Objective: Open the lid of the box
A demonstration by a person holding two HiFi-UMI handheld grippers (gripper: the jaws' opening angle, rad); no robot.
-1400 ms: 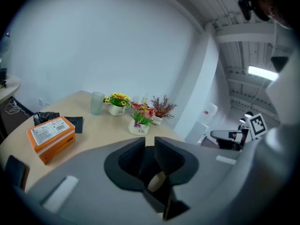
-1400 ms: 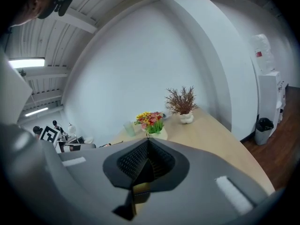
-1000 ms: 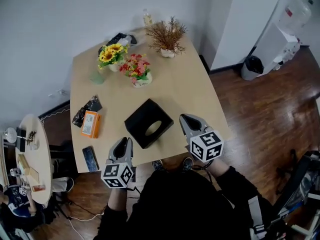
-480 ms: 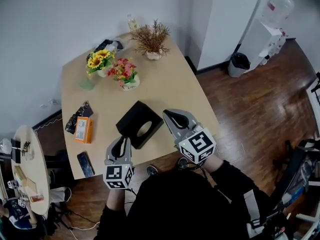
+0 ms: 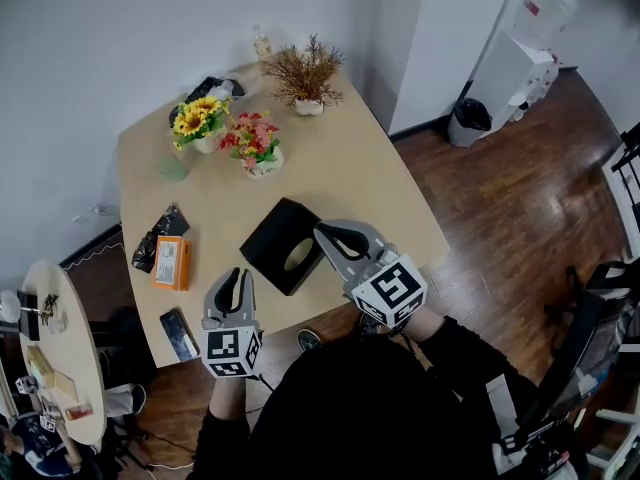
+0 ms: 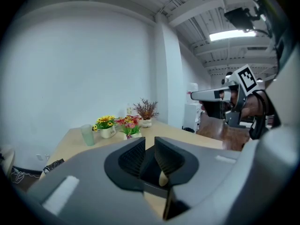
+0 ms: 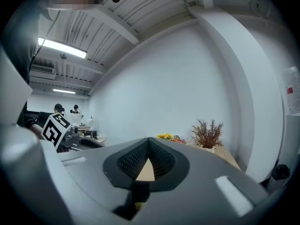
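A black box [image 5: 272, 240] with an oval opening in its lid lies near the front edge of the wooden table [image 5: 340, 173]. My right gripper [image 5: 323, 232] is shut and empty, its tips just above the box's near right corner. My left gripper [image 5: 238, 277] hovers at the table's front edge, short of the box's left side. It is shut but for a narrow slit and holds nothing. In the left gripper view the jaws [image 6: 149, 146] point at the box [image 6: 149, 168]. In the right gripper view the pads [image 7: 148, 143] meet over bare tabletop.
Sunflowers [image 5: 199, 120], pink flowers [image 5: 254, 144], a dried plant [image 5: 305, 72] and a green cup [image 5: 176, 165] stand at the table's far side. An orange packet [image 5: 172, 262], a black bag [image 5: 157, 236] and a phone [image 5: 180, 334] lie left. A bin [image 5: 468, 120] stands on the floor.
The right gripper has moved left, from beside the box to its near right corner. The left gripper has hardly moved. The head view has shifted a little.
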